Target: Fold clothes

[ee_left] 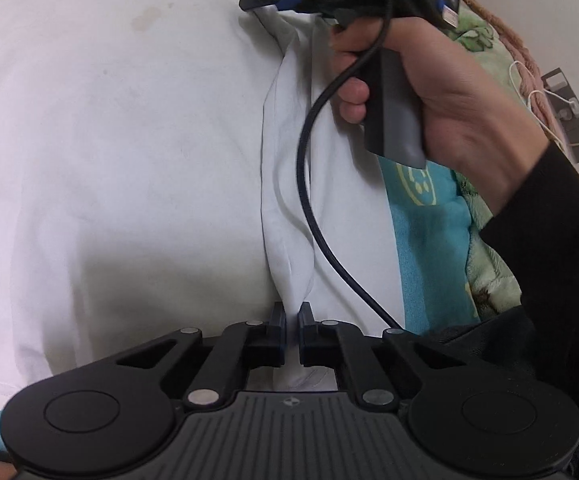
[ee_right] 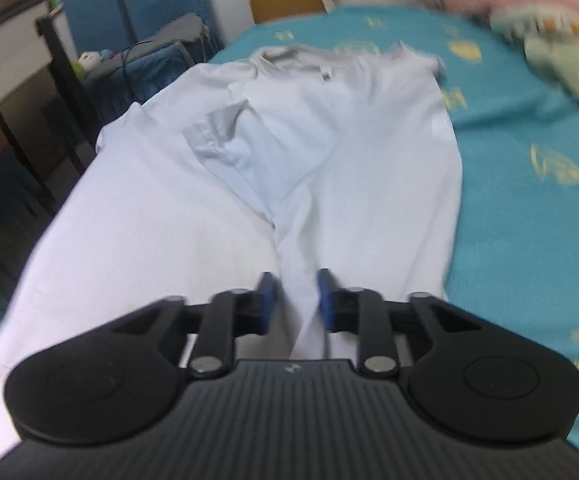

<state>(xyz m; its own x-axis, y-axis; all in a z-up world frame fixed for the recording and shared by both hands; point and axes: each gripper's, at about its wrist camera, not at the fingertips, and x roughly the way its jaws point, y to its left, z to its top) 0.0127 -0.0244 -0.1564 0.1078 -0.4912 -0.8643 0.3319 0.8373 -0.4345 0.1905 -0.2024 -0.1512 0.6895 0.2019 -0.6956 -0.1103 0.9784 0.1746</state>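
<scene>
On teal bedsheet [ee_right: 529,128], white shirt [ee_right: 329,152]

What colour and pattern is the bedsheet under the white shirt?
Turquoise bedsheet with scattered yellow motifs, clearest in the right wrist view.

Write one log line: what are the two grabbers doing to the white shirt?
left gripper: shut on white shirt | right gripper: open, fabric ridge between fingers | bed sheet: beneath

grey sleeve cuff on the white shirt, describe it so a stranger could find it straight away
Start at the teal bedsheet with yellow prints, where a white short-sleeved shirt lies spread out. Look at the shirt's upper left part in the right wrist view: the sleeve is folded inward across the chest. Its end is the grey cuff band, darker than the white cloth around it and lower than the grey collar.
</scene>
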